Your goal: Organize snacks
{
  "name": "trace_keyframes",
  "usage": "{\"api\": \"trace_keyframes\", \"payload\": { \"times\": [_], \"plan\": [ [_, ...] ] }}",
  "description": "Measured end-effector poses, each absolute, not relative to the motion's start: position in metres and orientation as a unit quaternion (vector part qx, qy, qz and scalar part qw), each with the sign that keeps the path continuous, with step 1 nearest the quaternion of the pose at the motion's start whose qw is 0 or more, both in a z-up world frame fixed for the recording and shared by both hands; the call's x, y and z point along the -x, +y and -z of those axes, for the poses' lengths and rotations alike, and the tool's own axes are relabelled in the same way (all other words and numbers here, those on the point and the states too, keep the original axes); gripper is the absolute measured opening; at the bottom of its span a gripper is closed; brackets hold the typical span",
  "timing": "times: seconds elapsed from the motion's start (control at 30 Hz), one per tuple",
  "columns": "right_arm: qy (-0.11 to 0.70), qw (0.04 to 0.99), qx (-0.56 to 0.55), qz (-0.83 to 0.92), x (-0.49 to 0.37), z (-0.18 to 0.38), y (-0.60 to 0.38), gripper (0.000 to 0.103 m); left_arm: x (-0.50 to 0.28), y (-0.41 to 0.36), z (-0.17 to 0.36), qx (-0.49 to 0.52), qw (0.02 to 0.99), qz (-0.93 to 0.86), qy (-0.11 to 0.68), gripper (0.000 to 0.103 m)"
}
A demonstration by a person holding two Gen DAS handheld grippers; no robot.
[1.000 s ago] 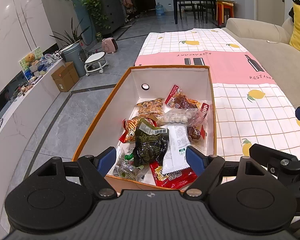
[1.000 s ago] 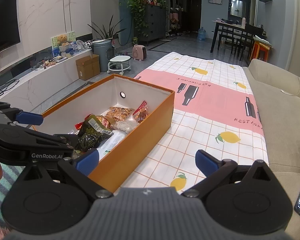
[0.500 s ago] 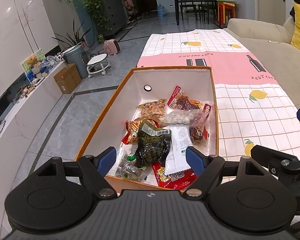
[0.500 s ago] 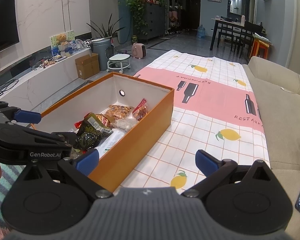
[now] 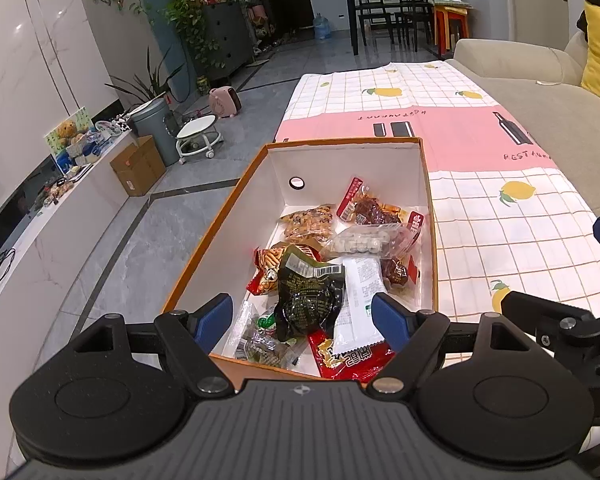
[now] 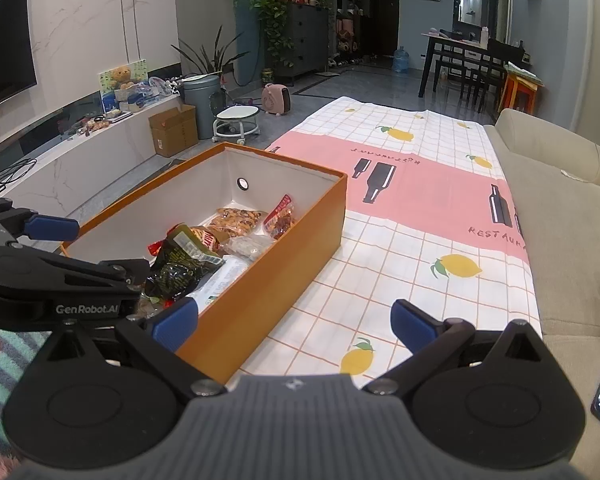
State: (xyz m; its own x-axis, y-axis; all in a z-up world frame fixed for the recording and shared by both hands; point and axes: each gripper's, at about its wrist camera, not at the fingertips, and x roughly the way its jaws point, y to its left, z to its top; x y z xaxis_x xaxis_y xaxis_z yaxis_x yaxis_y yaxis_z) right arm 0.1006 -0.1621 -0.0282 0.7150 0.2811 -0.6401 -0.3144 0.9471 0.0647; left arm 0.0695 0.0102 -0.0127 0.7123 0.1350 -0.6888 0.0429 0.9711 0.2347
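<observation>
Looking through the left wrist view, we see our left gripper [image 5: 302, 316] with fingers spread, empty, above snack packets [image 5: 340, 264] in the orange box [image 5: 204, 256] at frame centre; these crinkly packets look light and slippery, so pinch the dark packet [image 5: 310, 296] by its sealed edge. Right wrist view: right gripper [image 6: 294, 322], fingers apart and empty, over the worktop [image 6: 400, 272], lower centre.

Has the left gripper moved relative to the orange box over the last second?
Yes, slightly. The left gripper has risen or pulled back a little: the orange box sits lower in its view, nearer the open fingertips.
</observation>
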Motion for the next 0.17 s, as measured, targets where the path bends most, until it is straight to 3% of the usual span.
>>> {"api": "trace_keyframes", "payload": {
  "times": [0.17],
  "plan": [
    [0.343, 0.926, 0.022, -0.159, -0.1013, 0.0289, -0.163, 0.099, -0.069, 0.011, 0.0114, -0.114, 0.919, -0.025, 0.376, 0.093]
  ]
}}
